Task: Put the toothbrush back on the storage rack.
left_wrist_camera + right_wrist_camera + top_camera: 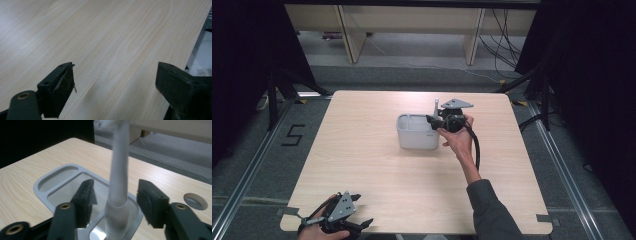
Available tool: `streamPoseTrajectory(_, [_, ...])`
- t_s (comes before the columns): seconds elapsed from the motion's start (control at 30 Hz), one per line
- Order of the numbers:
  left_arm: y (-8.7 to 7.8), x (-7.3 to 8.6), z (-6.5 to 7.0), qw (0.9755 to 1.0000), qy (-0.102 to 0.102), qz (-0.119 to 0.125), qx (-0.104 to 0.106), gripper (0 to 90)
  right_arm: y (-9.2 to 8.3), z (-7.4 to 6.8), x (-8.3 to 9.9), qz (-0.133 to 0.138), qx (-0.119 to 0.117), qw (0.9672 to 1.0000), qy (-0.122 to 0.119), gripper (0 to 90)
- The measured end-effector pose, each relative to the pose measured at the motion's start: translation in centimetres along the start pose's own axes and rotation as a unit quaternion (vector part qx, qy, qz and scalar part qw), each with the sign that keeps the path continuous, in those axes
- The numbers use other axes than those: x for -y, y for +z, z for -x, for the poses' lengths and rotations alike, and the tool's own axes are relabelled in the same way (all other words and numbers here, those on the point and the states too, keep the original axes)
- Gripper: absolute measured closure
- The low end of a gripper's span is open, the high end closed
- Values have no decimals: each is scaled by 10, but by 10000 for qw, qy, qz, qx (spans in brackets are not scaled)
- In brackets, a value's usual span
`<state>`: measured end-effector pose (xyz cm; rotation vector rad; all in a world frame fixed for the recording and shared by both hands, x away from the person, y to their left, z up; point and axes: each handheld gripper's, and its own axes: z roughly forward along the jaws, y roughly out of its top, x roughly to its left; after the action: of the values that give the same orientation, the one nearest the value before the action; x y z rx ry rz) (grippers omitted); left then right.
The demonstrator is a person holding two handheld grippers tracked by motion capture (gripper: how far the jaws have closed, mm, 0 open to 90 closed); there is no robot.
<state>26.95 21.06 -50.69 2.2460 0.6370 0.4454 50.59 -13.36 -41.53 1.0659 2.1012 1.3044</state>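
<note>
White plastic toothbrush handle (119, 182) stands in our grey plastic holder tub (416, 136), our right gripper (116, 200) spread around it, not pinching. We judge placement done, withdrawal left; our left gripper (115, 85) rests spread, empty.

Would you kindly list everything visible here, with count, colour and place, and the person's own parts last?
Table: one, light wood, centre of the floor.
Container: one, pale grey, two compartments, on the table's middle.
Tool handle: one, pale grey, blurred, standing up in the container's larger compartment, between the right gripper's jaws, which do not touch it.
Hole: one, round, in the tabletop beyond the container.
Desk legs: pale wood, beyond the table.
Cables: several, dark and white, on the far floor.
Left gripper: one, black, open over bare tabletop at the near-left corner.
Right gripper: one, black, open beside the container.
Sleeve: one, grey, right forearm.
</note>
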Motion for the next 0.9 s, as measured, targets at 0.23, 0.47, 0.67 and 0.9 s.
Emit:
streamPoseTrajectory(0.23, [-1,-1,-1,9999,50,82,-63,148,-7,-3,-2,100,67,9998,-155,372])
streamPoseTrajectory(0.47, [0,0,0,9999,-36,120,-26,149,-27,-5,0,239,7,9997,-1,353])
streamPoseTrajectory(0.67, [-1,-1,-2,10000,41,-23,-7,149,-35,-8,6,257,-4,9996,73,346])
streamPoseTrajectory(0.9, [-1,-1,-2,10000,21,37,-70,149,-41,-11,14,191,-48,9998,-100,338])
